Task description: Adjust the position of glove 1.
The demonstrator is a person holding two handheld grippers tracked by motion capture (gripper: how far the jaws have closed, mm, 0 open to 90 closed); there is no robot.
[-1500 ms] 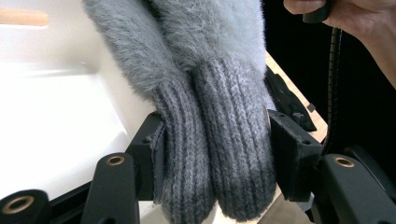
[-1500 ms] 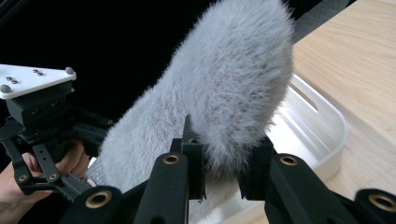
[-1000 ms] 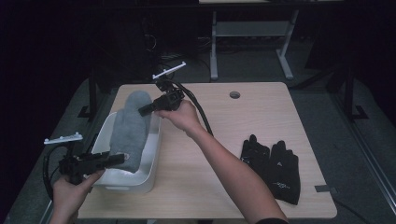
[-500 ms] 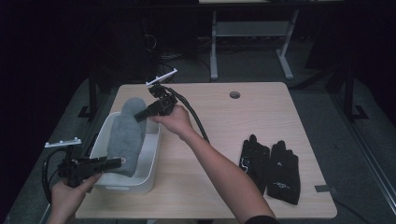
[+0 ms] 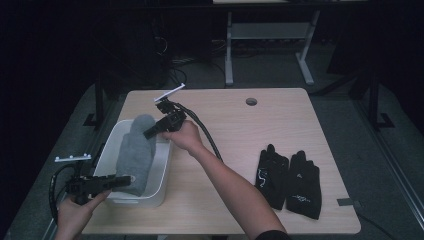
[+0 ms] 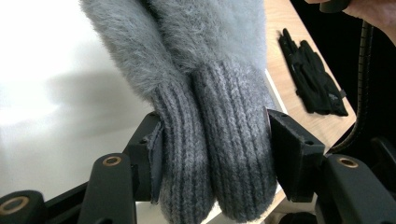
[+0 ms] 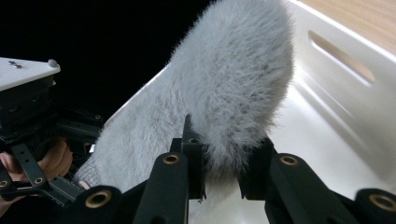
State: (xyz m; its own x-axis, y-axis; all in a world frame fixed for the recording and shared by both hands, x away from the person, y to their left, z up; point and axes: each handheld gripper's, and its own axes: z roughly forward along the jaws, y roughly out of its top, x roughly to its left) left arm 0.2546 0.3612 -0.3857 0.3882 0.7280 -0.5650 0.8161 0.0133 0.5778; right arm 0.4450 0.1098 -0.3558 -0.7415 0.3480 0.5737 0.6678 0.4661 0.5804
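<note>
Dark floor and desk legs surrounded a pale wooden tabletop [image 5: 235, 135] carrying a white bin [image 5: 162, 175] at its left edge and a pair of black gloves [image 5: 290, 180] well apart to the right. Grey fuzzy mittens [image 5: 135, 150] lay stretched lengthwise in the bin. The right gripper [image 5: 150, 134] had its fingers clamped tight on the fluffy tips at the far end. The left gripper [image 5: 125, 180] had its fingers around the ribbed cuffs [image 6: 215, 158] at the near end, one pad [image 6: 156, 158] against the knit, the other just beside it; its grip had just been loosening slightly.
</note>
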